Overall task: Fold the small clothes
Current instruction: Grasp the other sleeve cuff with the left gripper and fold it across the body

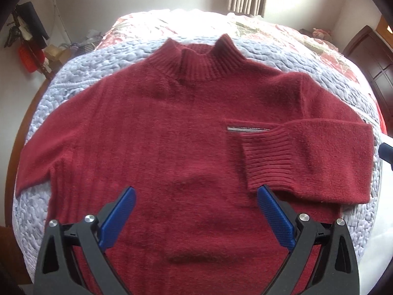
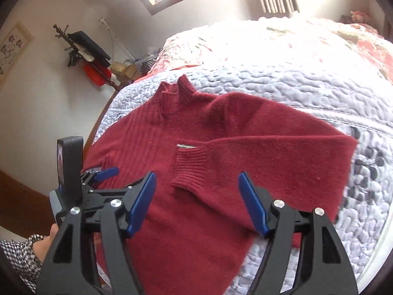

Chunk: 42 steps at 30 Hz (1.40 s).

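While the red sweater [image 1: 172, 127] lies flat on the blue quilt [image 1: 81, 73], one sleeve [image 1: 307, 157] folded across its chest, both the left gripper [image 1: 196, 194] and right gripper [image 2: 196, 179] hang above it, fingers wide apart, holding nothing.

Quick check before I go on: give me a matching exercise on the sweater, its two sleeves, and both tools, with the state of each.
Things:
1. right sleeve
2. left sleeve
3. collar
4. left tool and right tool

States:
A. stretched out sideways on the quilt
B. open, holding nothing
C. folded in across the chest
D. at the far end, standing up

Pairs: 1-C, 2-A, 3-D, 4-B
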Tool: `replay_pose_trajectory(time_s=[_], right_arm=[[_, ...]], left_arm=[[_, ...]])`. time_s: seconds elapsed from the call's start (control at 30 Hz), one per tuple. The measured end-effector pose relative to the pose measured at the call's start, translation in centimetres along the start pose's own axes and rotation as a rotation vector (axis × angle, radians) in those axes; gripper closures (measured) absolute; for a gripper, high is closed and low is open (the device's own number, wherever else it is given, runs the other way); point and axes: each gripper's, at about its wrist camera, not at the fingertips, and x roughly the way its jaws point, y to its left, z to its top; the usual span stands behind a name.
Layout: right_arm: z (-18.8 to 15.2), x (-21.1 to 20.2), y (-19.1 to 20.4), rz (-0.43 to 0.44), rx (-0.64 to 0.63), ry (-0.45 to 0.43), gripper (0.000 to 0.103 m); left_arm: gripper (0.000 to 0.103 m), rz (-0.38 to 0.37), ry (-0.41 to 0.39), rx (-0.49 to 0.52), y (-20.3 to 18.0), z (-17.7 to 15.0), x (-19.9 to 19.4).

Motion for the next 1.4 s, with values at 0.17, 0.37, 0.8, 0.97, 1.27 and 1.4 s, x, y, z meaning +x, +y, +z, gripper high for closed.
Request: replay_pose_trajectory(time_s=[0.17,0.37,0.8,0.97,1.27,1.4], right_arm=[[-3.0,-1.4,-3.5,-0.112,0.044,0.031,0.034],[-5.9,-0.6,-7.7,-0.148,0.140,0.046,0.035],[-7.4,-1.3,-10.0,-0.208,0.181,0.032,0.035],[-7.1,-1.6,-10.0,-0.191,0.194,0.023,0.035],[-4.4,1.5,-7.4,-0.099,0.197,0.033,0.035],[-3.2,3.6,-5.9,-0.065,0.182,0.058,0.035]], left_arm=[[0.004,-0.064,0.102,-0.041,-2.6,0.2,3.0],[0.008,-0.153,0.146,-0.111,-4.6,1.1,5.3],[0.085,-0.263,0.040,-0.131,-6.1,3.0,2.1],[0.086,-0.200,-0.111,-0.125,-2.2,4.5,-2.4],[0.086,-0.066,-0.175,-0.203,8.5,4.7,-3.3],[0.086,-0.026,-0.179,-0.255,12.7,3.6,-3.2]])
